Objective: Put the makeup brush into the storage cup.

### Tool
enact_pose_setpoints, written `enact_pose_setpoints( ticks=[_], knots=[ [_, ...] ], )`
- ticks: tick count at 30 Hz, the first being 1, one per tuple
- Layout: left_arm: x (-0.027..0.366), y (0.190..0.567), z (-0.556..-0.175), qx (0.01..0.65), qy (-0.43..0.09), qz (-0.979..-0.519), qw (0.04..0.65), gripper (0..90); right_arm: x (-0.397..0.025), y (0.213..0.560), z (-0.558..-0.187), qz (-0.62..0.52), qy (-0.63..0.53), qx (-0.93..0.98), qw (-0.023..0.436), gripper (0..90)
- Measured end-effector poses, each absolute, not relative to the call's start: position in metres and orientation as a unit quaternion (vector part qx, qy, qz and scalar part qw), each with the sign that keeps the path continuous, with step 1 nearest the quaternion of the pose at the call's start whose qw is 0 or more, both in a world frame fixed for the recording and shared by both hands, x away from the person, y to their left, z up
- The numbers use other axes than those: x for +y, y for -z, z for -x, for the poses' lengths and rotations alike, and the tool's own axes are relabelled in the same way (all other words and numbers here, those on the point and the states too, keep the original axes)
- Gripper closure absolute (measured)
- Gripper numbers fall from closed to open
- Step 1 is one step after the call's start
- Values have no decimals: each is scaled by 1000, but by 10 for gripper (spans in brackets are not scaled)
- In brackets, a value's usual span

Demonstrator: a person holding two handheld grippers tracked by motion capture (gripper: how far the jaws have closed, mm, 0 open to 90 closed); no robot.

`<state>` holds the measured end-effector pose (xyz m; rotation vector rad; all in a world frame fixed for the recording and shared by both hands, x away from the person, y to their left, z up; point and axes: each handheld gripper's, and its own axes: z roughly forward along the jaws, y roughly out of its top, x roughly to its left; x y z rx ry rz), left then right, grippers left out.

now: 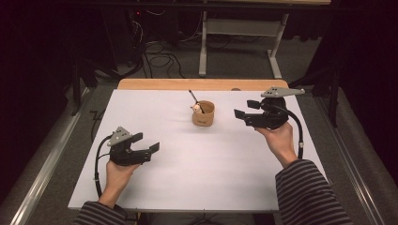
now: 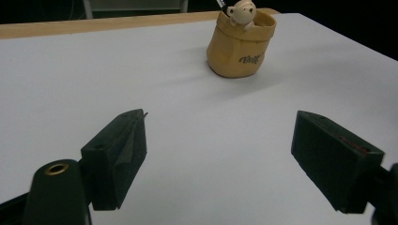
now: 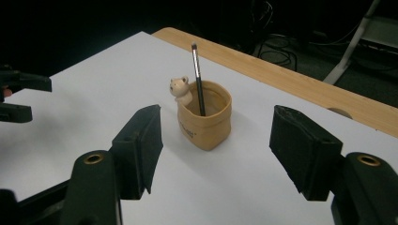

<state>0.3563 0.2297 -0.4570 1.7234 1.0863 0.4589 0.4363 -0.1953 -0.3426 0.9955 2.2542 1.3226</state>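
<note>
That little tan pouch sitting mid-desk toward the far edge looks soft and light, so the right gripper, jaws released like the left gripper, should probably pinch its rim.

One pot, one pen, two grippers on a white table

A single tan pot holds one pen and one small bear figure; one gripper sits left, one gripper right.
</note>
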Motion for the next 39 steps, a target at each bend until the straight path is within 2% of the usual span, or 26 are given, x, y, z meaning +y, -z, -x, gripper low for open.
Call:
enact_pose_setpoints(
  ticks=[25, 39],
  knots=[
    [225, 456, -360, 443, -189, -716, 506, 193, -232, 350, -409, -363, -491, 773, 175, 342],
    [224, 456, -361, 440, -185, -716, 510, 198, -233, 352, -401, -362, -493, 771, 180, 334]
  ],
)
